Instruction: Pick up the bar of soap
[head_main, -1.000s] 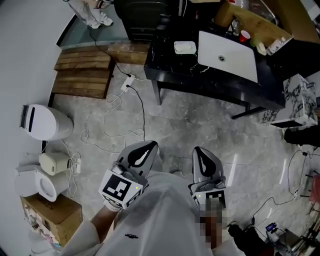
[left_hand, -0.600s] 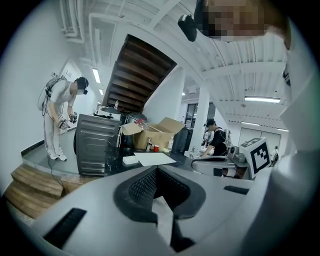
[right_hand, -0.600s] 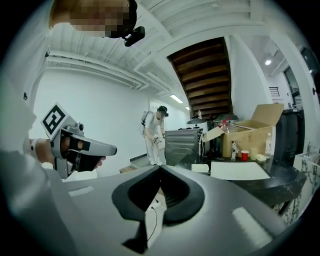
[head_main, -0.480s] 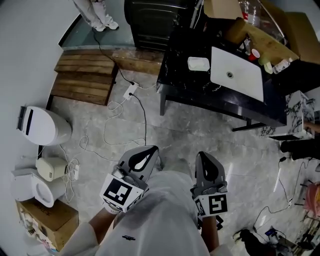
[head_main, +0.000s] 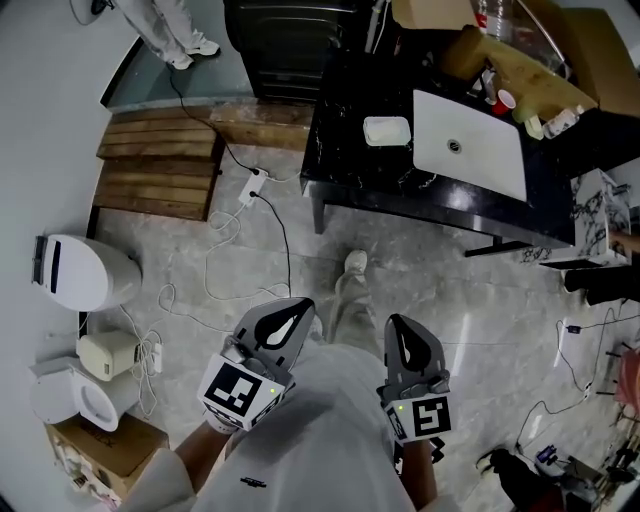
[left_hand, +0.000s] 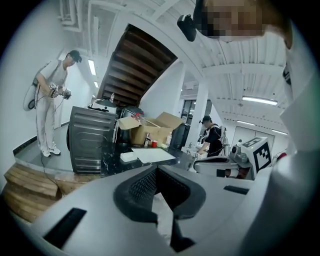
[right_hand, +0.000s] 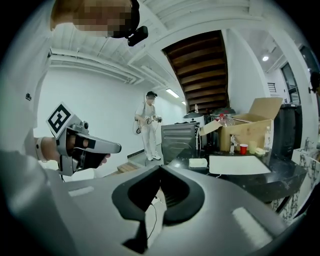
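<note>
Left claw (head_main: 303, 298) and right claw (head_main: 398, 325) are both pressed together, empty. The bar of soap (head_main: 387, 131) lies well off at 12 o'clock on the black table (head_main: 335, 165) (9 o'clock of the sink (head_main: 480, 160)). It is probably light, stiff and slippery, so pinch across its long sides.

Open grey floor (head_main: 430, 275) runs unobstructed from the person to the black worktop (head_main: 345, 150), crossed only by a loose cable (head_main: 287, 238) and power strip (head_main: 252, 186) at left, while a cardboard box (head_main: 432, 12) and red cup (head_main: 505, 100) crowd the worktop's far edge.
</note>
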